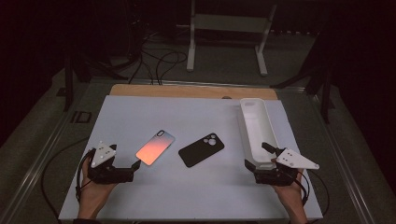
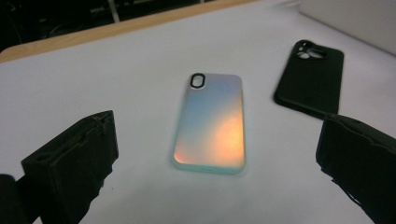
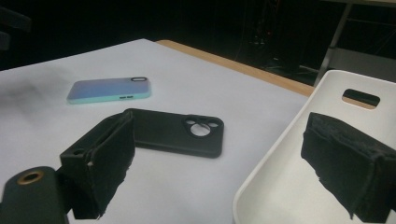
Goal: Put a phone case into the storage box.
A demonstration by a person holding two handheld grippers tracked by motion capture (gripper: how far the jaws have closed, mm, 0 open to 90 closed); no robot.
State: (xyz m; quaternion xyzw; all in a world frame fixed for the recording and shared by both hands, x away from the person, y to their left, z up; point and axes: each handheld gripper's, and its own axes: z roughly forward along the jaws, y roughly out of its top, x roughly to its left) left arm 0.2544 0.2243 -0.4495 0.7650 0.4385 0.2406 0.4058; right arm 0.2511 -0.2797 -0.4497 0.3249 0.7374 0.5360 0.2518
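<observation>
Grippers sit nearest, at the near edge of the white table (image 1: 140, 200). The left gripper (image 1: 135, 165), at about 7 o'clock from the table's middle, has its jaws spread wide with nothing between them, aimed at the phone case just ahead. The right gripper (image 1: 267, 148), at about 4 o'clock, is likewise wide open and empty, one jaw over the near end of the white tray (image 1: 250, 133).

Just beyond the left jaws lies the shimmering phone case (image 2: 212, 126), flat on its face, back up, camera hole at the far end, at about 11 o'clock from that gripper. It looks light and thin, a pliable shell with a glossy back that will likely slip under a flat pinch and bend if squeezed across the middle. The best hold, I judge, is across the two long sides near the nearer short end, where the rim is stiffest, with one jaw slid low against the table.

To its right, apart from it, lies the black phone case (image 1: 201, 149), matte and likely grippier. The tray runs away along the right side toward 1 o'clock, nothing in it that I can see.
</observation>
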